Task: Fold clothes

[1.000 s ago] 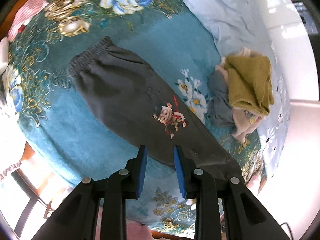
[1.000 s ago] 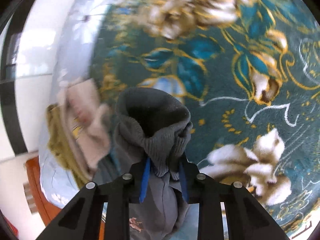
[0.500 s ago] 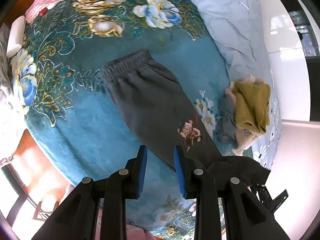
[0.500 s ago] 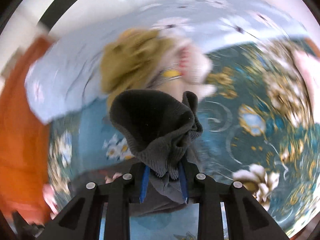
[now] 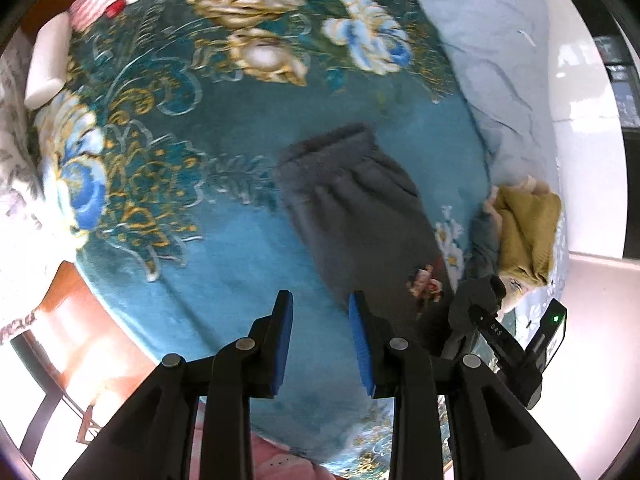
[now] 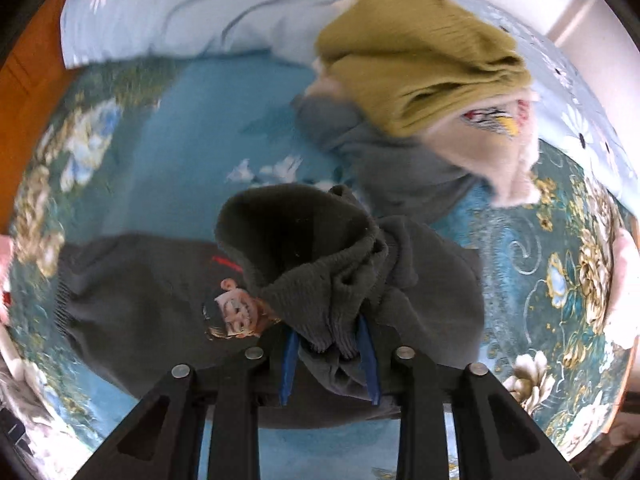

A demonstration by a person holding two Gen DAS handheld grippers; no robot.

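Left tongs point(image 5: 320, 336) hang wide apart, blue pads point(image 5: 283, 340) bare, nothing between them, hovering over open teal floral blanket point(image 5: 240, 220) on the bed. Grey trousers point(image 5: 360, 220) lie flat ahead and right of the left tongs, long axis running diagonally from the elastic waistband point(image 5: 324, 142) at the far end toward the near right, where the cartoon print point(image 5: 426, 284) sits just right of the right pad. Plenty of bare blanket to the left of the trousers, out to the blanket edge and the wooden bed frame point(image 5: 76, 300) at near left. Pale blue quilt point(image 5: 480, 60) borders the far right. Right tongs point(image 6: 328, 360) are clamped narrow on the bunched ribbed cuff point(image 6: 304, 272) of the trousers point(image 6: 140, 300), cuff standing up in front of the tongs, the leg curling back over itself; the rest of the garment stretches away to the left of the right tongs, cartoon print point(image 6: 234, 314) just left of the grip. Pile of clothes topped by an olive knit point(image 6: 420, 64) lies ahead and right of the right tongs, close to the lifted cuff, touching cannot be told. Free blanket stays to the right of the right tongs.
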